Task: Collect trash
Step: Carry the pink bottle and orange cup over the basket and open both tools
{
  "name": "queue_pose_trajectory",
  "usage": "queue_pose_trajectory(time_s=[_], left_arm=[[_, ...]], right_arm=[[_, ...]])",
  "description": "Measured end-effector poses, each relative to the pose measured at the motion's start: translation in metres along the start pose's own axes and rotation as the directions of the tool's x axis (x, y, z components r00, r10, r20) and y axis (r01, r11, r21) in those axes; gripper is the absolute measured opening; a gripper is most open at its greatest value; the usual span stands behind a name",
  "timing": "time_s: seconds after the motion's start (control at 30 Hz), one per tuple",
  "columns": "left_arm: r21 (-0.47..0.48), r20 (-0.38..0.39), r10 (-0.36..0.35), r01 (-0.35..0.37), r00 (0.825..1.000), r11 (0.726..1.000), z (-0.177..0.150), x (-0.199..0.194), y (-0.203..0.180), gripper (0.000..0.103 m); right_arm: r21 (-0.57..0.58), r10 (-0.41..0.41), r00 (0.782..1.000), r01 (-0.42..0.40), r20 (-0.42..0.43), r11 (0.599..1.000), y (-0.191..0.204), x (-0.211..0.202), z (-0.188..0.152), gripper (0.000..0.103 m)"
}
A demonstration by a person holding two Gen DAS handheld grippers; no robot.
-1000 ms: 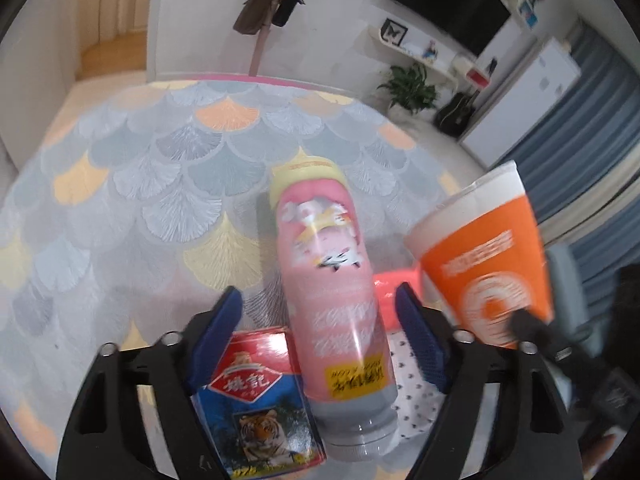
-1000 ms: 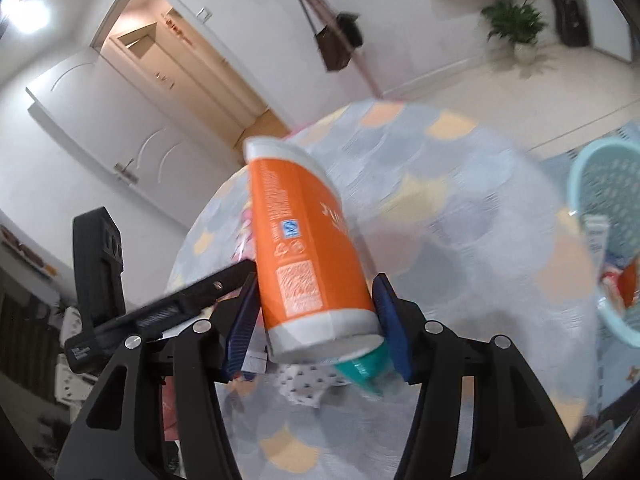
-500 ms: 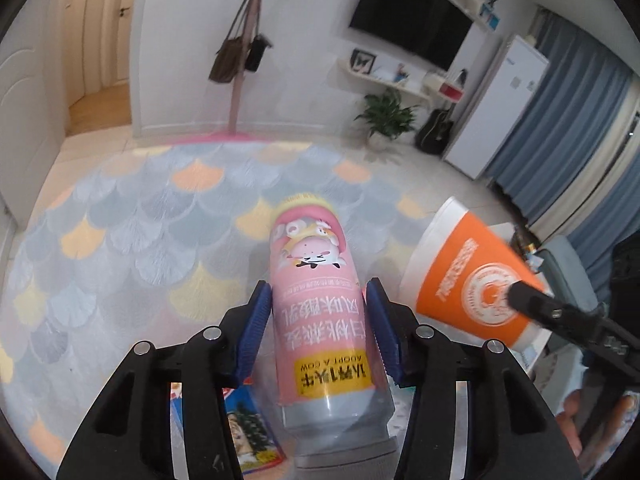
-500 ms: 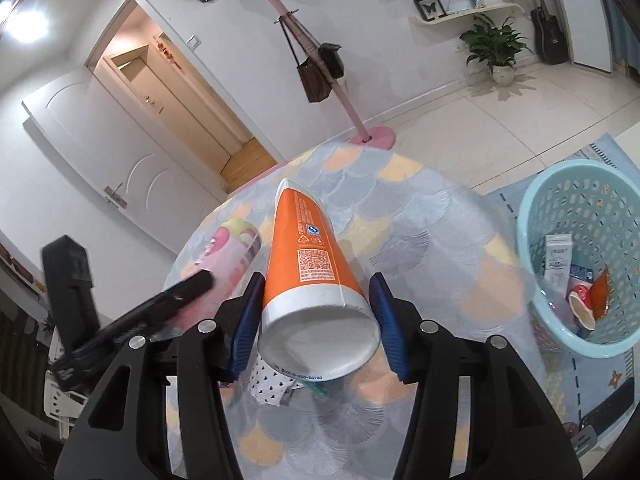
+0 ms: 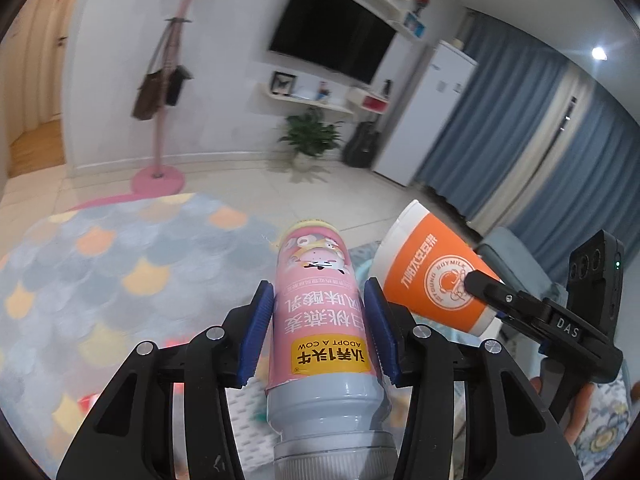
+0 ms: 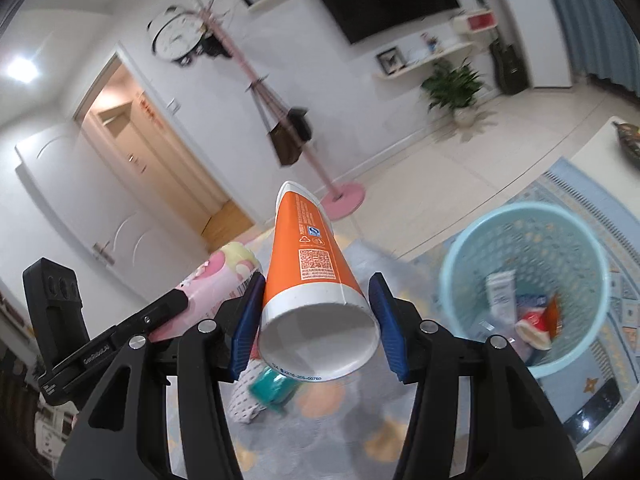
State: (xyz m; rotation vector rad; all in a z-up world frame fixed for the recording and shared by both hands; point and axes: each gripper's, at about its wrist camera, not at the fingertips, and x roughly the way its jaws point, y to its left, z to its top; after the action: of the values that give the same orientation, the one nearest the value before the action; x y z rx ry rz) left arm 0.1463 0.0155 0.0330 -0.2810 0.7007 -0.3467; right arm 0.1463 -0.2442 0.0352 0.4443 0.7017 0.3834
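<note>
My left gripper (image 5: 318,320) is shut on a pink yogurt bottle (image 5: 320,320) and holds it in the air above the round scale-patterned table (image 5: 100,264). My right gripper (image 6: 316,312) is shut on an orange and white paper cup (image 6: 308,264), its base toward the camera. The cup also shows in the left wrist view (image 5: 432,276), to the right of the bottle. The bottle shows in the right wrist view (image 6: 212,280), left of the cup. A light blue trash basket (image 6: 476,248) with several pieces of trash stands on the floor to the right.
A white dotted wrapper (image 6: 244,396) and a teal item (image 6: 276,388) lie on the table below the cup. A pink coat stand (image 5: 160,168) stands beyond the table. A white low table (image 6: 600,148) stands at far right.
Both grippers have lifted their items up from the table and tilted toward the room. The left gripper closed on the bottle a second ago. The basket has come closer in the right view.
</note>
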Motion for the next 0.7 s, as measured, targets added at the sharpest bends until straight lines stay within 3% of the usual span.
queue_pose_trajectory(time_s=[0.13,0.3,0.57,0.7], left_arm=[[0.040,-0.006,-0.029,0.030,1.000,0.999,0.005,0.021,-0.031,0.045],[0.085,-0.054,-0.085,0.089,0.995,0.992,0.008,0.059,-0.073,0.045],[0.079,-0.180,-0.106,0.122,0.978,0.989,0.004,0.143,-0.121,0.045],[0.076,-0.235,-0.073,0.093,0.969,0.993,-0.003,0.178,-0.133,0.046]], right_arm=[[0.030,-0.117,0.991,0.115,0.065,0.993,-0.026,-0.019,0.010,0.050],[0.080,-0.200,0.976,0.193,0.085,0.978,-0.063,-0.025,0.015,0.050],[0.147,-0.327,0.944,0.319,0.032,0.936,-0.124,-0.005,0.014,0.050],[0.176,-0.391,0.920,0.386,-0.010,0.905,-0.150,0.008,0.010,0.050]])
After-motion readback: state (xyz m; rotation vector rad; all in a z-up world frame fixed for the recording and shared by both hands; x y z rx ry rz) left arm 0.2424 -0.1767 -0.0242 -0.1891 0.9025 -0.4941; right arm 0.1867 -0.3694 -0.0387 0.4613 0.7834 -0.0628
